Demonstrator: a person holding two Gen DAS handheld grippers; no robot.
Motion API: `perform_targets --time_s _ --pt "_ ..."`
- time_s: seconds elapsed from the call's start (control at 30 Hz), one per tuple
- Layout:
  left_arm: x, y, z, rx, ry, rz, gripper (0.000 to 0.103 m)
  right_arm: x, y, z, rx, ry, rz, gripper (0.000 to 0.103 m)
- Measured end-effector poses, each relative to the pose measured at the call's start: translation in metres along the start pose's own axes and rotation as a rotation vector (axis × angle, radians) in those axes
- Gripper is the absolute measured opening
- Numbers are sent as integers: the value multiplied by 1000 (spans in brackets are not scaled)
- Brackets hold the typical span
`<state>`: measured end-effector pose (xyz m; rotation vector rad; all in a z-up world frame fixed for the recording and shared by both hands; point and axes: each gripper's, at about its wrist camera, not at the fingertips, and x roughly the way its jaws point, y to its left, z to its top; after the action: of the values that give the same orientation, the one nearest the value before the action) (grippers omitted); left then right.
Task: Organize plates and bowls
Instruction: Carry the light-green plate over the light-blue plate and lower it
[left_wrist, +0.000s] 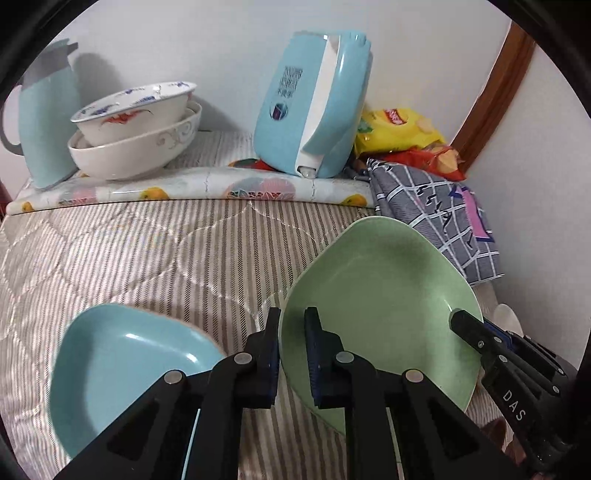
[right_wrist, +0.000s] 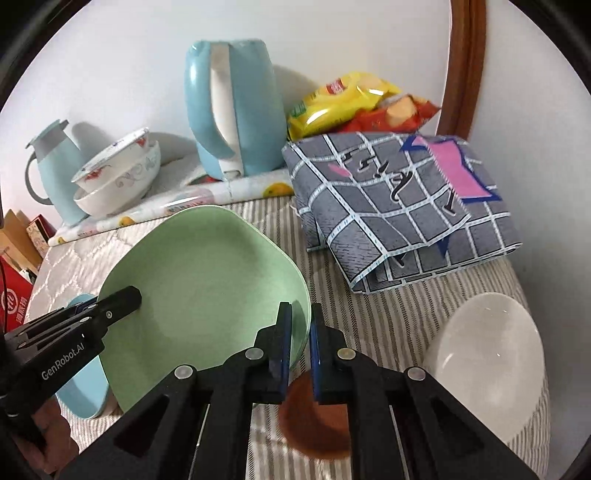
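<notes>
Since both grippers pinch its rim, the green plate (left_wrist: 376, 295) sits tilted between them: left gripper (left_wrist: 291, 354) clamps the near-left edge, right gripper (right_wrist: 301, 343) the opposite edge. It looks stiff, glossy and likely slippery; edge grips seem right.

A: What sits between the jaws?

B: The right gripper (right_wrist: 300, 332) has the near rim of the green plate (right_wrist: 207, 280) in its jaws, with a slight gap on the right side. The plate is tilted. The left gripper (right_wrist: 122, 299) holds its far-left rim.

A: And around them?

B: Right of the jaws, a white bowl (right_wrist: 487, 362) lies on the striped bedding (right_wrist: 369, 310). Below them, a brown dish (right_wrist: 314, 421). Ahead, a folded checked cloth (right_wrist: 399, 206); ahead-left, a blue kettle (right_wrist: 236, 107) and stacked bowls (right_wrist: 118, 173).
</notes>
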<state>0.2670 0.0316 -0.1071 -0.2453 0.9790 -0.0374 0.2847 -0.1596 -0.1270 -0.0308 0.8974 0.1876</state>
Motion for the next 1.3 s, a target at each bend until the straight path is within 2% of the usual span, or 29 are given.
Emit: perform_targets --time_s 0.4,0.6,0.97,1.3 --pt "-57 4 -18 10 -44 -6 12 -52 20 -19 2 -50 -5 8" --pt "-78 19 -30 -6 -55 -3 12 -69 38 -27 -15 -66 6 8" --pt "-100 59 -45 -54 -70 38 12 -71 83 -39 -65 -67 39 8" --pt "-104 104 -57 -107 -68 93 12 -50 124 -42 -114 -50 95 7"
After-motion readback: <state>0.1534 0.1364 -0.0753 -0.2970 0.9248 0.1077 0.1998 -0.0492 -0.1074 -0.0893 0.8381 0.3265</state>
